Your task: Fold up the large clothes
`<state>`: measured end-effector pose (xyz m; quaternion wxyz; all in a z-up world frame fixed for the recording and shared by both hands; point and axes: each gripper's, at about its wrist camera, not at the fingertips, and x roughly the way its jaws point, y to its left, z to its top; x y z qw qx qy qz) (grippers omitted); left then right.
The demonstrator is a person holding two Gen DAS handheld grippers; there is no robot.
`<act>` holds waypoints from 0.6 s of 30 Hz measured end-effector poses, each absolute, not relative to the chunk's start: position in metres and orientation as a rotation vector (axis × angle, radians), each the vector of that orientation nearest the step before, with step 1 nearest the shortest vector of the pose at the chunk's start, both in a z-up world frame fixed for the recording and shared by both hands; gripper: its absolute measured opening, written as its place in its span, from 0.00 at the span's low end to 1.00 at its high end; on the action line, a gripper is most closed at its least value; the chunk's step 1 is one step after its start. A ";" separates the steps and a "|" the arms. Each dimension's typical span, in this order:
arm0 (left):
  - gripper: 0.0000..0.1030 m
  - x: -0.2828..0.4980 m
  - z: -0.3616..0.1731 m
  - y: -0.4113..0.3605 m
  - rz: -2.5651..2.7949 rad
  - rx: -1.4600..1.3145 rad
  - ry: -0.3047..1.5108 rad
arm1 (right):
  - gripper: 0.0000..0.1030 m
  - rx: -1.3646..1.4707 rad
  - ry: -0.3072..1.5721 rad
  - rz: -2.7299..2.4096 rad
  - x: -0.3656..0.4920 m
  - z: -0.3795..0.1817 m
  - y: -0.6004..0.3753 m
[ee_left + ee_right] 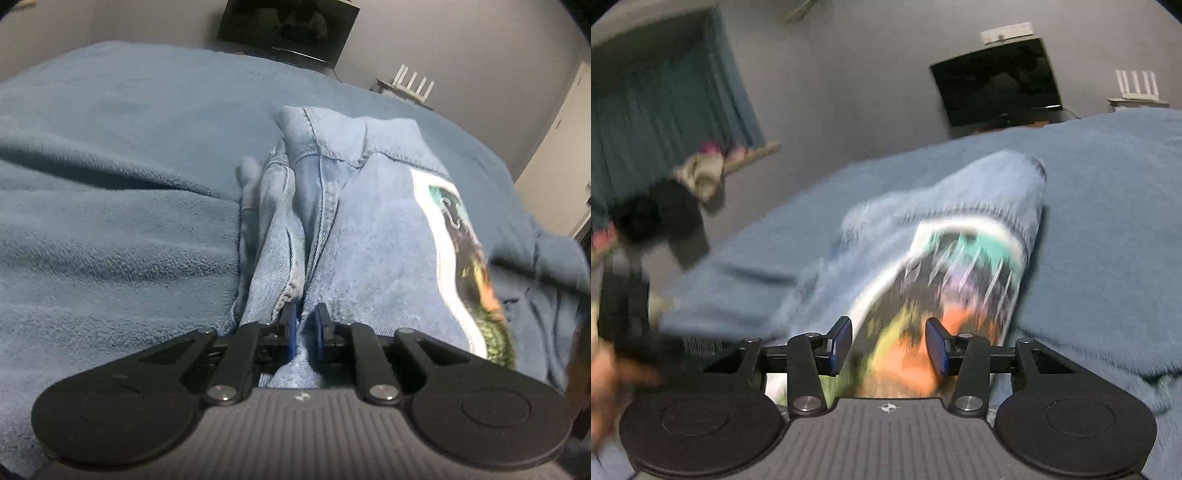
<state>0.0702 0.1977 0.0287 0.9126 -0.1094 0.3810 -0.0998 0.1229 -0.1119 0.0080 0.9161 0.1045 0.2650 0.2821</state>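
Clenched on a bunched fold of a blue sweatshirt (pixel 369 229), left gripper (pixel 306 325) pins fabric lying on a bed's blue fleece blanket (pixel 110 221). Right gripper (pixel 888 345) stands parted over the garment's colourful print (pixel 923 295); contact unclear through blur.

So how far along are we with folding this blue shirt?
Early. Done: the blue shirt lies on the blue blanket, still bunched, its printed graphic facing up. In hand: the left claw is shut on a bunched fold of fabric near a seam; the right claw stands open over the graphic, gripping nothing yet. Left: right claw's grip, spreading flat, every fold.
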 end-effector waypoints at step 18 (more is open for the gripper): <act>0.08 0.077 0.025 0.195 -0.187 -0.187 0.804 | 0.45 0.027 0.591 0.365 0.287 -0.019 -0.069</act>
